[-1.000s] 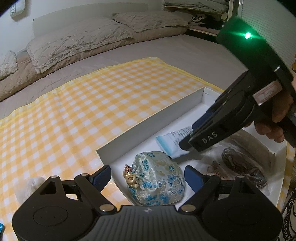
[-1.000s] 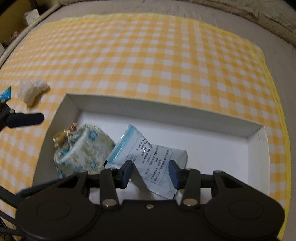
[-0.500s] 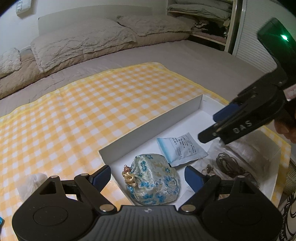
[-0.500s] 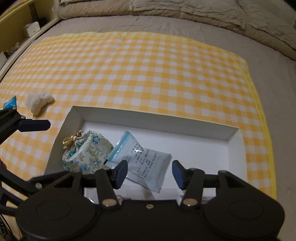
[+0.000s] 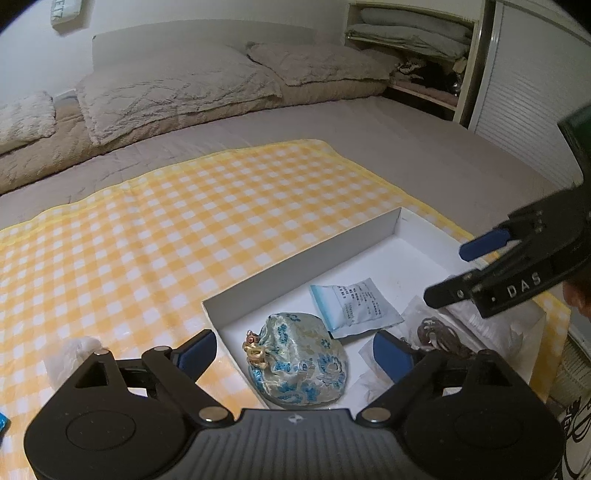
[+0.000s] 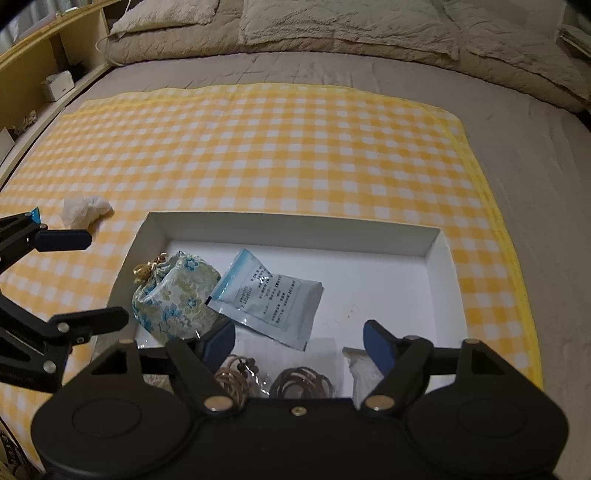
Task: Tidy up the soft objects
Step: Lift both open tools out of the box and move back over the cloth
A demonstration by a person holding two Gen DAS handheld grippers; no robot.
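A white shallow box [image 6: 295,230] [image 5: 295,271] lies on a yellow checked cloth. In it are a blue floral drawstring pouch [image 6: 173,297] [image 5: 299,363], a blue-and-white sachet [image 6: 269,295] [image 5: 354,302], bagged brown cord coils [image 6: 299,384] [image 5: 439,334] and a white wad [image 6: 364,373]. A crumpled white tissue [image 6: 85,210] [image 5: 68,354] lies on the cloth left of the box. My left gripper [image 5: 293,352] is open and empty, just above the pouch. My right gripper [image 6: 299,341] is open and empty, raised over the box's near side.
The yellow checked cloth [image 6: 295,147] covers a grey bed with pillows [image 5: 177,96] at its head. Shelves with folded bedding [image 5: 410,33] stand at the far right. A wooden shelf unit [image 6: 48,74] runs along the left side of the bed.
My right gripper has let go of the sachet, opened wider and risen back away from it. The sachet now lies flat in the box. My left gripper stays open over the pouch.
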